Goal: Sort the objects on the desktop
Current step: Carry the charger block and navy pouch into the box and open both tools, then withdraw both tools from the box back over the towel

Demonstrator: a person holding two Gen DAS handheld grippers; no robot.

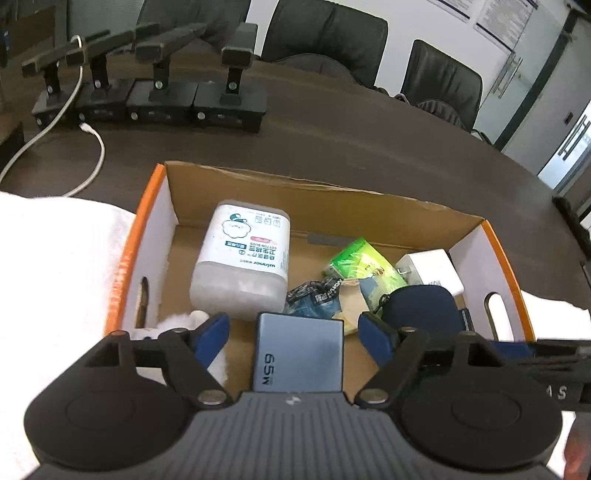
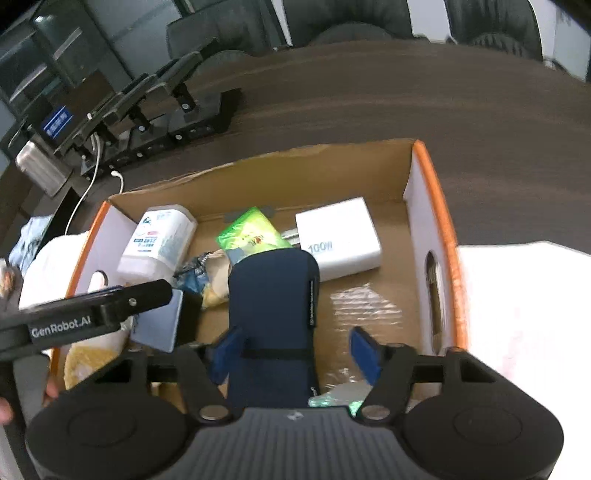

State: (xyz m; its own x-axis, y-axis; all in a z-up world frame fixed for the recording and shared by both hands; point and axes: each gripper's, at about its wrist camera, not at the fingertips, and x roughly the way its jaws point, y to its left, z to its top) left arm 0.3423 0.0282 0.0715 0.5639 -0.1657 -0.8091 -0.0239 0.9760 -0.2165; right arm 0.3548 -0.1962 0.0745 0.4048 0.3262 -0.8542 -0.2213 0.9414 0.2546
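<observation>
An orange-rimmed cardboard box (image 1: pixel 147 236) (image 2: pixel 439 206) lies open below both grippers. My left gripper (image 1: pixel 295 332) is open over its near side. A blue-grey 65W charger (image 1: pixel 299 354) (image 2: pixel 159 325) lies between the fingers with a gap on each side. My right gripper (image 2: pixel 295 347) is open around a navy pouch (image 2: pixel 273 302) (image 1: pixel 421 306); the left finger touches the pouch and the right finger stands apart from it. Also in the box are a white cotton-bud tub (image 1: pixel 243 254) (image 2: pixel 159 236), a green packet (image 1: pixel 362 262) (image 2: pixel 251 230), a white 100W charger (image 2: pixel 340 232) (image 1: pixel 436 269) and a blue wrapper (image 1: pixel 314 299).
White cloth (image 1: pixel 55 266) (image 2: pixel 524 295) lies on both sides of the box. On the dark table (image 1: pixel 332 147) behind it stand several black stands (image 1: pixel 155 99) with a white cable (image 1: pixel 92 155). Office chairs (image 1: pixel 325 33) line the far edge.
</observation>
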